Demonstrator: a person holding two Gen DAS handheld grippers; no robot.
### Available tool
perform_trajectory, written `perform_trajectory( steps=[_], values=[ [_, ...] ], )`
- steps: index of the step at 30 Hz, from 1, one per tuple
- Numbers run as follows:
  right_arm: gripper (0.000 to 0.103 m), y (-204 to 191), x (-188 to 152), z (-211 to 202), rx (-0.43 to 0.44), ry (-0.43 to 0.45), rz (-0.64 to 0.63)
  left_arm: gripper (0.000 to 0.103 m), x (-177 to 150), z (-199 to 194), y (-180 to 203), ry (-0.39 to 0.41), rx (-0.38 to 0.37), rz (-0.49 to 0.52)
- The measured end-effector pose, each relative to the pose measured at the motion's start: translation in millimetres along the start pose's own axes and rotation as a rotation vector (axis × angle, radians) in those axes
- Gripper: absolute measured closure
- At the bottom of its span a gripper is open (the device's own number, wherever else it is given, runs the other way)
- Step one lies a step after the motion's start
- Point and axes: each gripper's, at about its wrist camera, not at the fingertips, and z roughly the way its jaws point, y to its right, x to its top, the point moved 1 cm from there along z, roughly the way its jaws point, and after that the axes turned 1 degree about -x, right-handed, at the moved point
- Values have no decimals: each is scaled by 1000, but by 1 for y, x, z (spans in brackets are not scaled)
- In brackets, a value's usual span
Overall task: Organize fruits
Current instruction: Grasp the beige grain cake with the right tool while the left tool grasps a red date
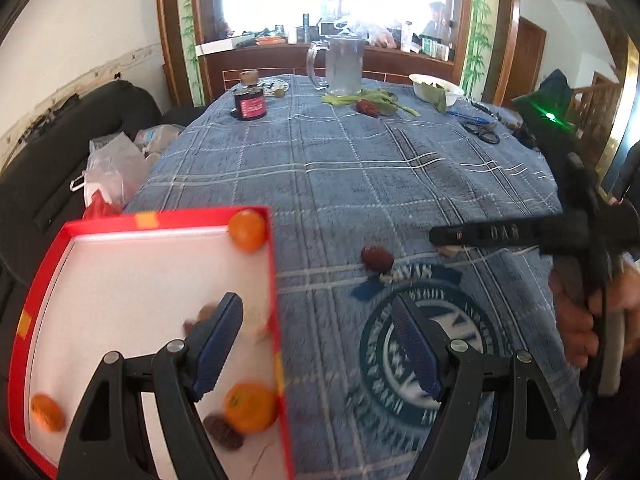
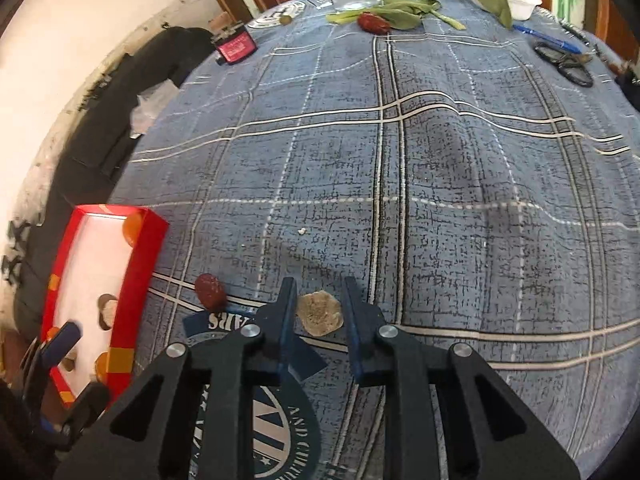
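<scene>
Fruit sorting partly done, some pieces not yet boxed.

Left wrist view: the left gripper (image 1: 318,340) hangs wide open and empty over the red box (image 1: 276,280), which holds three oranges (image 1: 248,230) and a few small dark fruits (blurred); one red date (image 1: 376,258) lies outside on the blue cloth (image 1: 360,168).
Right wrist view: the right gripper (image 2: 318,300) is half-closed around a tan dried piece (image 2: 320,314), contact unclear; another red fruit (image 2: 372,22) sits far off.

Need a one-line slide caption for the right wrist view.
Right claw straddles a tan walnut on the blue plaid cloth, beside a red date and red box.
</scene>
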Motion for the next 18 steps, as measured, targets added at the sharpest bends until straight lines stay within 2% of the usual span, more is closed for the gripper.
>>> perform_trajectory(
  steps=[5,8,11,15,18],
  values=[
    [78,1,-5,-1,38,33,-77,26,16,25,15,-27,56,48],
    [74,-6,-13,-4,18,23,-181,26,20,38,19,-48,105,72],
    [74,-6,-16,-6,9,27,-218,26,23,46,22,-72,128,76],
    [75,-3,-18,-9,2,20,-227,26,25,50,30,-82,127,81],
    [75,11,-14,-13,-8,22,-179,27,26,56,37,-96,119,82]
  ],
)
